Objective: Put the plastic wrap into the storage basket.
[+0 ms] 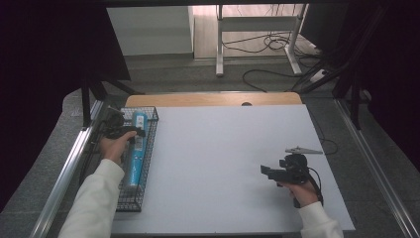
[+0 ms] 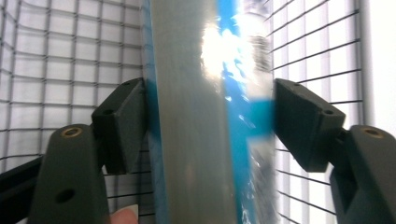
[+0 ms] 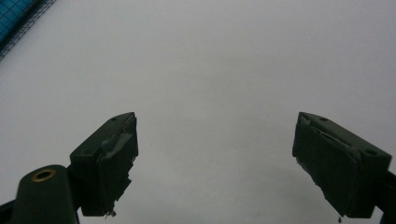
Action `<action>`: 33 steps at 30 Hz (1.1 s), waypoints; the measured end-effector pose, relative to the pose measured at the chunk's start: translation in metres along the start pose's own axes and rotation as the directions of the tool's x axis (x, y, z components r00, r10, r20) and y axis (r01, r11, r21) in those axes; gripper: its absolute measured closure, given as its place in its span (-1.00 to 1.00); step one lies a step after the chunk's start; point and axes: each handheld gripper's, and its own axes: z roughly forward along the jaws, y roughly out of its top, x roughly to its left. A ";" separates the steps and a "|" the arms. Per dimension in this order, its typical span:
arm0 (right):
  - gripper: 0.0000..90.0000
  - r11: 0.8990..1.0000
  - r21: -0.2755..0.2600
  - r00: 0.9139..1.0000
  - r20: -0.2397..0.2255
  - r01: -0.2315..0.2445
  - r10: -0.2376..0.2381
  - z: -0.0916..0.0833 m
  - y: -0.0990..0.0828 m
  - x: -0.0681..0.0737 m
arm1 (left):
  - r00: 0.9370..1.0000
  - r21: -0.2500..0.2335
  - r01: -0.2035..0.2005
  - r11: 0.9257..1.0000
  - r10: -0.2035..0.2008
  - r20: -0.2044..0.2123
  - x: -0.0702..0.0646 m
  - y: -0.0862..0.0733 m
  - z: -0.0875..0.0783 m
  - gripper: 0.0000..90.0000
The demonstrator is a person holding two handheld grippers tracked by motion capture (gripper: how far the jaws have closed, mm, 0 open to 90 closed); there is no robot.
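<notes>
A long blue and silver tube lies lengthwise in a black wire basket at the table's left edge. My left gripper reaches down over the tube's far half. In the left gripper view the tube runs upright between the jaws, and both pads touch its sides, with the basket's mesh behind it. My right gripper rests low over the white tabletop at the right front, pointing left. Its jaws stand wide apart with nothing between them.
The white tabletop spreads between the two hands. A corner of the basket with the blue tube appears at the top left of the right gripper view. A metal rail runs along the table's left side.
</notes>
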 end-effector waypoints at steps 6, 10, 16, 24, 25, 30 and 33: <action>-0.68 1.000 0.005 1.000 -0.011 0.016 -0.016 0.002 0.000 0.003 | 0.999 -0.013 -0.054 0.998 0.054 0.004 -0.007 -0.004 -0.010 -0.66; -0.68 1.000 0.008 0.999 -0.016 0.029 -0.029 0.003 0.000 0.005 | 0.994 -0.058 -0.107 0.993 0.106 -0.015 -0.013 -0.013 -0.023 -0.65; -0.68 0.998 0.009 0.998 -0.018 0.067 -0.067 0.005 0.002 0.005 | 0.962 -0.087 -0.272 0.958 0.271 -0.022 -0.028 -0.031 -0.053 -0.64; -0.68 0.993 0.013 0.992 -0.049 0.119 -0.119 0.003 -0.001 0.010 | 0.901 -0.134 -0.432 0.892 0.431 -0.042 -0.049 -0.078 -0.090 -0.65; -0.68 0.992 0.011 0.991 -0.044 0.125 -0.125 0.000 -0.002 0.012 | 0.891 -0.145 -0.453 0.880 0.450 -0.049 -0.053 -0.085 -0.094 -0.65; -0.68 0.990 -0.001 0.989 -0.041 0.140 -0.140 -0.009 -0.006 0.013 | 0.855 -0.183 -0.510 0.840 0.518 -0.005 -0.064 -0.119 -0.111 -0.63; -0.69 0.991 -0.008 0.989 -0.051 0.135 -0.135 -0.012 -0.007 0.012 | 0.837 -0.212 -0.525 0.825 0.545 0.049 -0.072 -0.137 -0.115 -0.63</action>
